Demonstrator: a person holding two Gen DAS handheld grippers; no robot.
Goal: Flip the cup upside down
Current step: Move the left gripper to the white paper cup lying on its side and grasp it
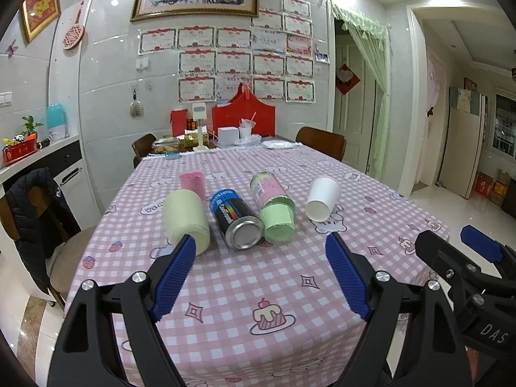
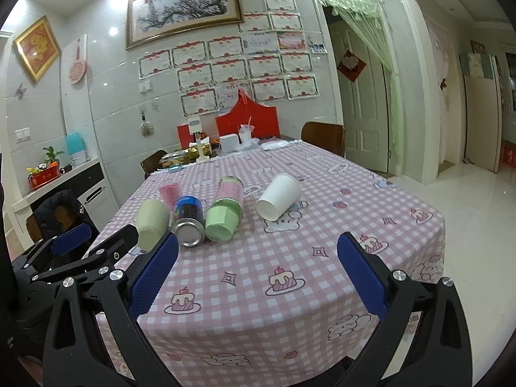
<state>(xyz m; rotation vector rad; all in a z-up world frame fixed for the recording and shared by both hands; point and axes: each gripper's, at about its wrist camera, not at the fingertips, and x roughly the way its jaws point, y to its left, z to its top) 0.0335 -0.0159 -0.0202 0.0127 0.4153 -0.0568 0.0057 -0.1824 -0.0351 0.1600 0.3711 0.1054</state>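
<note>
Nothing of the task is done yet, as far as the pictures show. The white paper cup (image 2: 280, 196) lies on its side on the pink-and-white checked tablecloth (image 2: 258, 277), with its open mouth turned toward the cameras and its closed bottom pointing to the far end of the table. It is on the right of a group of other lying things and apart from them: a jar with a pale green lid and a pink label (image 2: 224, 212), a blue and black metal can (image 2: 188, 222) and a pale yellow-green cylinder (image 2: 151, 222); a pink translucent cup (image 2: 170, 193) is behind them. The left gripper (image 1: 260, 251) is open wide and holds nothing, and it hangs above the near part of the table, in front of the can and the jar. The right gripper (image 2: 258, 251) is also wide open and empty, well short of the white cup, which sits roughly between its two blue fingers (image 2: 362, 277) in the view. I judge that all steps remain: to reach the cup, to close on its wall, to lift and turn it, and to set it down on its mouth.
</note>
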